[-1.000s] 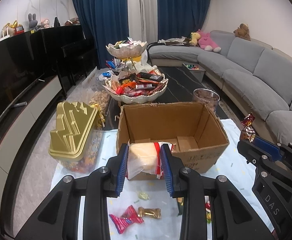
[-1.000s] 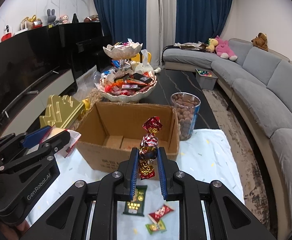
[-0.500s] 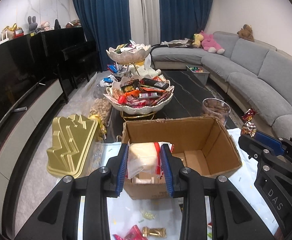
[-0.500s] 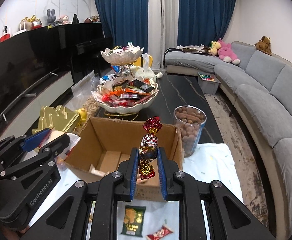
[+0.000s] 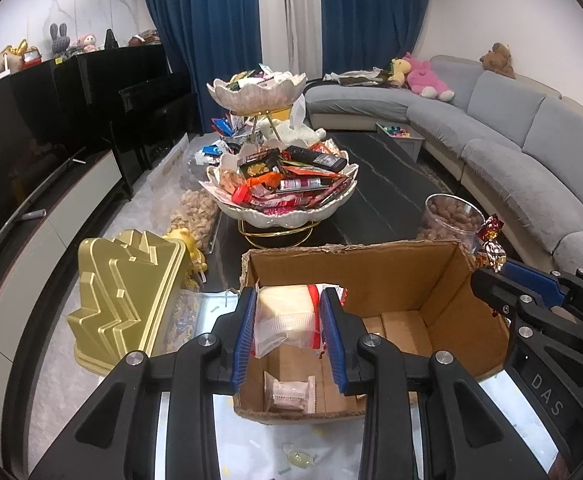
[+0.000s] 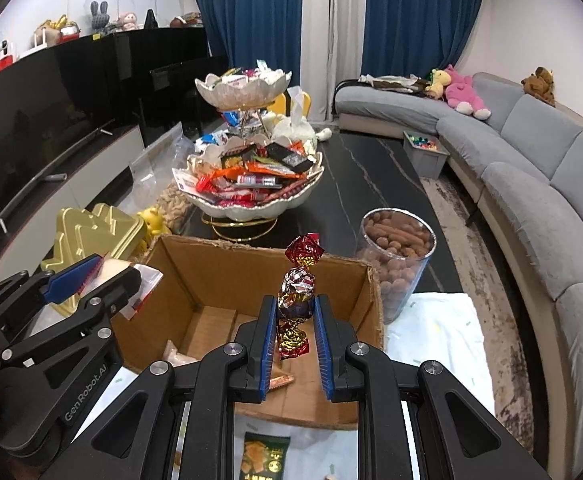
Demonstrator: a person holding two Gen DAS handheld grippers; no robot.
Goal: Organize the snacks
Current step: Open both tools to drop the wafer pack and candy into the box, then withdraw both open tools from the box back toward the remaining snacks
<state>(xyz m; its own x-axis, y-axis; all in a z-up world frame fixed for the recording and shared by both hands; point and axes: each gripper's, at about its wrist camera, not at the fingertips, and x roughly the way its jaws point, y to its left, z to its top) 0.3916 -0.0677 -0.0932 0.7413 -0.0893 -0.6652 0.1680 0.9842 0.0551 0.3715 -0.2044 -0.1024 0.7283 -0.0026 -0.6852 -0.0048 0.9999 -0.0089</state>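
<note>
With my left tool [image 5: 287, 330] clamped on a clear-wrapped pale snack packet [image 5: 285, 312] and my right tool [image 6: 293, 322] pinching a string of foil-wrapped candies [image 6: 297, 300], both hover over the open brown cardboard box [image 5: 391, 276], so next I should release them inside.

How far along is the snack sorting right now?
Done: one wrapped snack lies in the cardboard box. In hand: left hand-held gripper holds a pale packet, right hand-held gripper a foil candy string, both over the box. Left: a green packet on the cloth.
</note>
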